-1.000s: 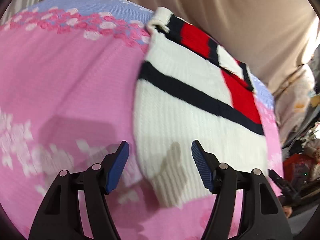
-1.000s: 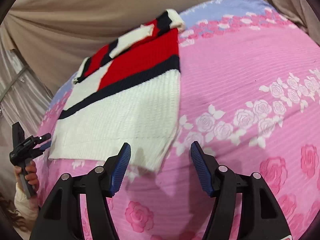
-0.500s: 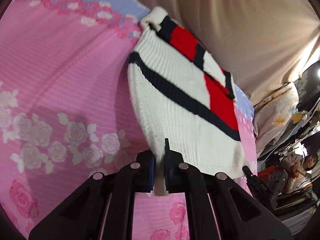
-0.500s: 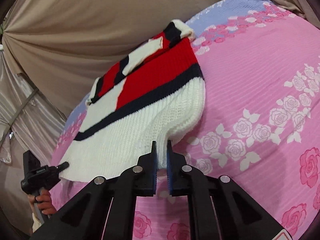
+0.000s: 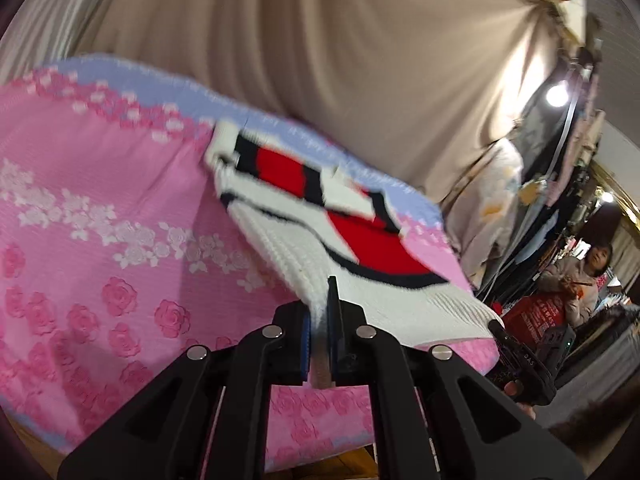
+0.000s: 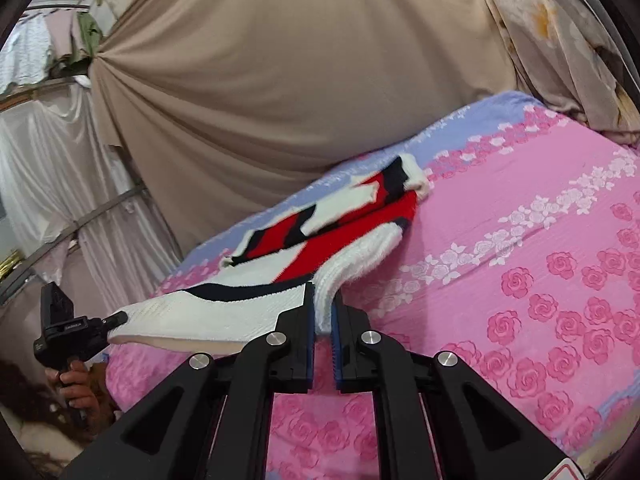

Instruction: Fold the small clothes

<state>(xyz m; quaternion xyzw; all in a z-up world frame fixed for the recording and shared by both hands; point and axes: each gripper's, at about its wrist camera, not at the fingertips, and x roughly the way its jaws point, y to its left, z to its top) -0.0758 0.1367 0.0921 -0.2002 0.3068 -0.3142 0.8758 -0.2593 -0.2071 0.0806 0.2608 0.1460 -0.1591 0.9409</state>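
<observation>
While sweater [image 5: 304,248] hem hangs lifted off pink bedspread [image 5: 100,240] — left gripper [image 5: 318,344], right gripper [image 6: 322,316] jaws clamped on it.

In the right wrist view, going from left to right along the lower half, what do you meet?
A hand holding the left tool → the sweater's lifted white hem → the right tool, shut on the hem's other corner → the pink rose-patterned bedspread.
</observation>
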